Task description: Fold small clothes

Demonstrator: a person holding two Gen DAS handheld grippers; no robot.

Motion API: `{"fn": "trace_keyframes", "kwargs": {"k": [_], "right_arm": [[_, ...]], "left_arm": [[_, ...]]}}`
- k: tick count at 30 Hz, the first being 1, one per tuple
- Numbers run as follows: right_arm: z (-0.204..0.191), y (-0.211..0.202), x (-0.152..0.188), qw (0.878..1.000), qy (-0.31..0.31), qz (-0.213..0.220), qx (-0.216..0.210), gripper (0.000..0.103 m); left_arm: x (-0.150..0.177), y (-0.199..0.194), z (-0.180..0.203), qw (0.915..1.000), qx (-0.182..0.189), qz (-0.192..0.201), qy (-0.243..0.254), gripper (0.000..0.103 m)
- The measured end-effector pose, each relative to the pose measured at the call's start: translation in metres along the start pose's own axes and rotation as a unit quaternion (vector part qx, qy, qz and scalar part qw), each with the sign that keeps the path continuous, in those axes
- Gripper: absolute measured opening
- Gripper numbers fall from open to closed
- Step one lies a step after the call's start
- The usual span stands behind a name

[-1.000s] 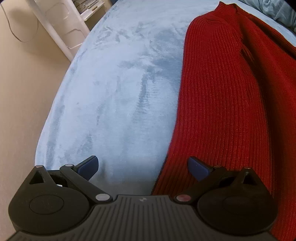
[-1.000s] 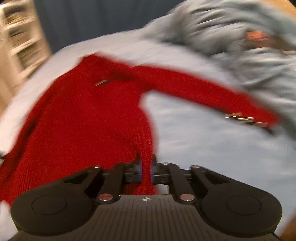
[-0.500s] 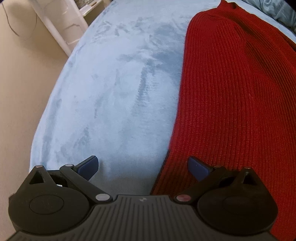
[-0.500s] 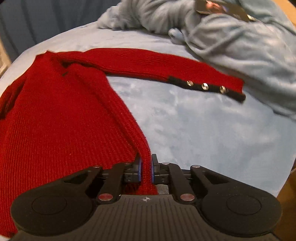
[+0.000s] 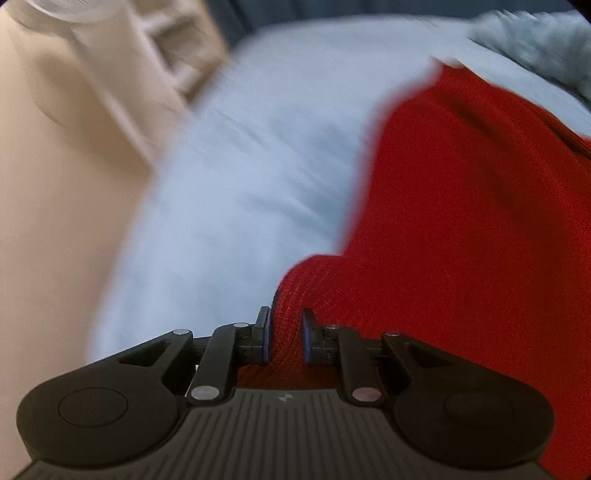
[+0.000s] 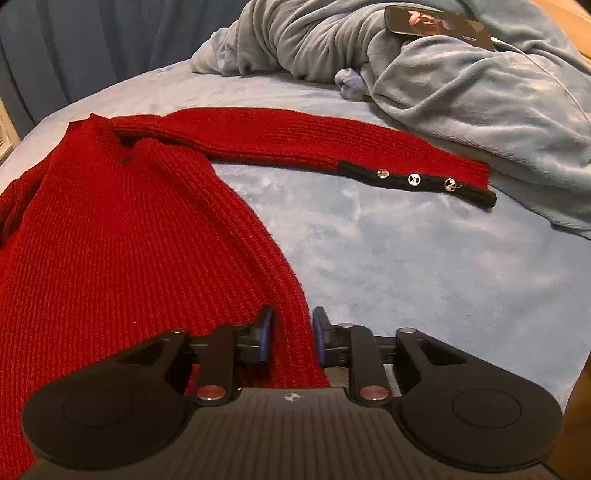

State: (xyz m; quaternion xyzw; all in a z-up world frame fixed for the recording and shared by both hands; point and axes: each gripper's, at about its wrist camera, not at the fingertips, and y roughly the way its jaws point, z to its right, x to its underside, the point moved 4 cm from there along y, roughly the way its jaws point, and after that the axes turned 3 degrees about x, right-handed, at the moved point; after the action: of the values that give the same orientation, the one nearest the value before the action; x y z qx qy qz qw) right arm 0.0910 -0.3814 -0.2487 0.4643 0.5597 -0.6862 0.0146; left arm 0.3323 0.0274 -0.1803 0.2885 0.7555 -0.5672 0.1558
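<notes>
A red ribbed knit sweater (image 6: 122, 236) lies spread on a pale blue bed cover (image 6: 424, 258). One sleeve (image 6: 314, 144) stretches to the right, its black cuff strip with three metal buttons (image 6: 413, 180). My right gripper (image 6: 290, 338) has its jaws slightly apart around the sweater's right hem edge, which lies between them. In the blurred left wrist view, my left gripper (image 5: 284, 336) is shut on the left hem corner of the sweater (image 5: 461, 221) and holds it bunched and raised.
A crumpled grey-blue blanket (image 6: 461, 74) lies at the back right with a phone (image 6: 437, 22) on it. A white shelf unit (image 5: 159, 70) and beige floor (image 5: 55, 221) are left of the bed. A dark blue curtain (image 6: 92, 44) hangs behind.
My left gripper has closed on the sweater's left hem corner and is lifting it, with the view swinging. My right gripper's jaws have loosened from a tight pinch on the right hem.
</notes>
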Motion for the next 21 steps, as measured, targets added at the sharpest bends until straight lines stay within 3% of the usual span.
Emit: {"fn": "trace_keyframes", "kwargs": {"k": [4, 6, 7, 8, 9, 10, 12, 14, 16, 18, 21], "right_arm": [[-0.001, 0.001, 0.000, 1.000, 0.002, 0.003, -0.011, 0.031], [-0.003, 0.002, 0.000, 1.000, 0.000, 0.008, -0.016, 0.037], [-0.004, 0.002, 0.000, 1.000, 0.000, 0.011, -0.018, 0.042], [-0.004, 0.003, -0.001, 1.000, -0.001, 0.014, -0.019, 0.047], [-0.005, 0.003, -0.001, 1.000, 0.000, 0.016, -0.019, 0.049], [-0.004, 0.003, -0.001, 1.000, 0.002, 0.017, -0.018, 0.053], [-0.002, 0.003, -0.002, 1.000, 0.009, 0.018, -0.019, 0.063], [0.002, 0.003, -0.004, 0.999, 0.023, 0.018, -0.023, 0.080], [0.005, 0.003, -0.005, 0.999, 0.039, 0.019, -0.031, 0.088], [0.008, 0.002, -0.006, 0.998, 0.052, 0.022, -0.035, 0.090], [0.014, 0.003, -0.007, 0.996, 0.078, 0.019, -0.036, 0.094]], "left_arm": [[-0.059, 0.019, -0.074, 0.9919, -0.120, 0.037, -0.020, 0.017], [-0.084, 0.032, -0.094, 0.9878, -0.149, 0.041, -0.015, 0.018], [-0.094, 0.037, -0.103, 0.9865, -0.157, 0.040, -0.024, 0.028], [-0.101, 0.041, -0.110, 0.9842, -0.169, 0.036, -0.040, 0.054], [-0.105, 0.042, -0.115, 0.9798, -0.188, 0.033, -0.061, 0.071], [-0.104, 0.041, -0.117, 0.9769, -0.197, 0.033, -0.076, 0.100], [-0.091, 0.034, -0.109, 0.9785, -0.177, 0.046, -0.095, 0.103], [-0.067, 0.034, -0.088, 0.9870, -0.134, 0.017, -0.087, 0.103], [-0.032, 0.031, -0.064, 0.9930, -0.086, -0.020, -0.078, 0.103], [0.010, 0.023, -0.037, 0.9955, -0.026, -0.054, -0.073, 0.103], [0.068, 0.007, 0.003, 0.9897, 0.072, -0.103, -0.068, 0.103]]}}
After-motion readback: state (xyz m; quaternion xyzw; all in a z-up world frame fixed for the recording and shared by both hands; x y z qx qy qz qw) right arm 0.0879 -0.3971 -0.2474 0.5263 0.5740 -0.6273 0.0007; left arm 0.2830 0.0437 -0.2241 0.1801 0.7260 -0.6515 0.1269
